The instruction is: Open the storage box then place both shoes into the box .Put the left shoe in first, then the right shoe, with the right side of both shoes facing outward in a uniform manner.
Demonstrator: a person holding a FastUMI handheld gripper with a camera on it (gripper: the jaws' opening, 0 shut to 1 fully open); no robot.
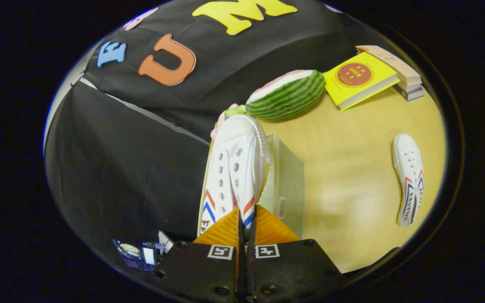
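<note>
Now, fingers: the gripper [246, 225] had its two fingers pressed close together, pinching the heel end of a white shoe between them.
Held shoe: the white sneaker [236, 168] with red and blue stripes hung off the table, its toe pointing away from the fingers and its lace holes facing up.
Storage box: a clear plastic box [286, 181] sat on the table, just beside the held shoe and touching it or nearly so; I could not tell if its lid was open.
Other shoe: a second white sneaker [409, 179] with red and blue stripes lay on the table, well apart from the box, on the far side from the held shoe.
Table: the wooden table [352, 168] was light yellow.
Watermelon: a toy watermelon slice [286, 94] lay on the table beyond the held shoe's toe.
Small toy: something pink and green [230, 113] peeked out just behind the toe; I could not tell what it was.
Books: a yellow book [360, 80] leaned on a small stack of books [402, 71] at the far end of the table.
</note>
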